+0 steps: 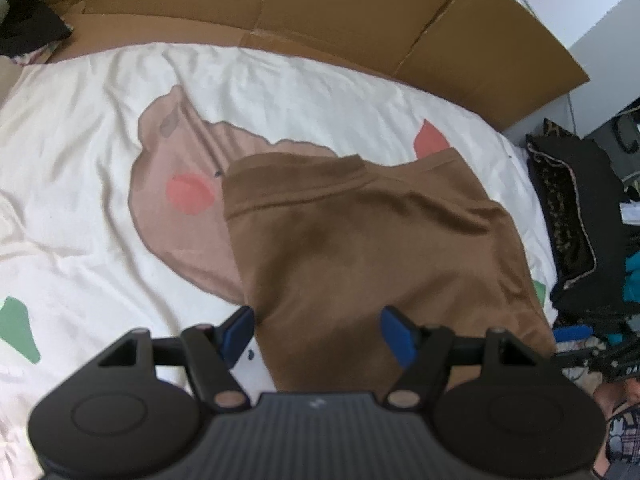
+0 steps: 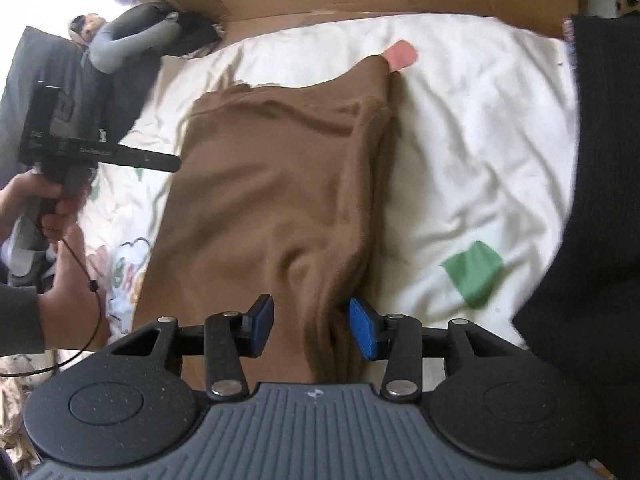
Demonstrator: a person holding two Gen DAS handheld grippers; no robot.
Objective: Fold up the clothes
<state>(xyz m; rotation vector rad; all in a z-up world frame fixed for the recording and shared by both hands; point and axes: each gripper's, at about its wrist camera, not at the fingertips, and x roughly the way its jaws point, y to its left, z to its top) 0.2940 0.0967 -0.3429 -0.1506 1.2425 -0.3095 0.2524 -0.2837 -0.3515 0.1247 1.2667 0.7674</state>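
A brown garment [image 1: 360, 248] lies spread on the white bedcover [image 1: 80, 160], roughly folded, its near end bunched into ridges and its far hem toward the cardboard [image 1: 340, 4]. That cardboard is a flattened box standing as a wall along the far edge of the bed; nothing is seen inside it. The left gripper [image 1: 318, 330] hangs over the near left part of the garment with its blue pads set wide; the cloth passes beneath them and neither pad presses it, so it is open and holds nothing. The right gripper [image 2: 312, 326] hovers over the bunched near end; a ridge of cloth runs up between its pads, but I see gaps on both sides, so it is open too. In the right wrist view a hand [image 2: 60, 216] grips the handle of the left gripper at the left of the garment, a thin black cable hanging from it. The bedcover carries printed shapes: a tan patch with a pink spot [image 1: 188, 196] just left of the garment, a pink patch [image 2: 402, 54] at the far corner, a green patch [image 2: 474, 274] to the right. A black cloth [image 2: 592, 240] fills the right edge of the right wrist view, close to the camera. Beyond the bed's right side stands a pile of dark clothes [image 1: 572, 216], and at the far left corner a grey heap [image 2: 132, 36] lies against the cardboard.
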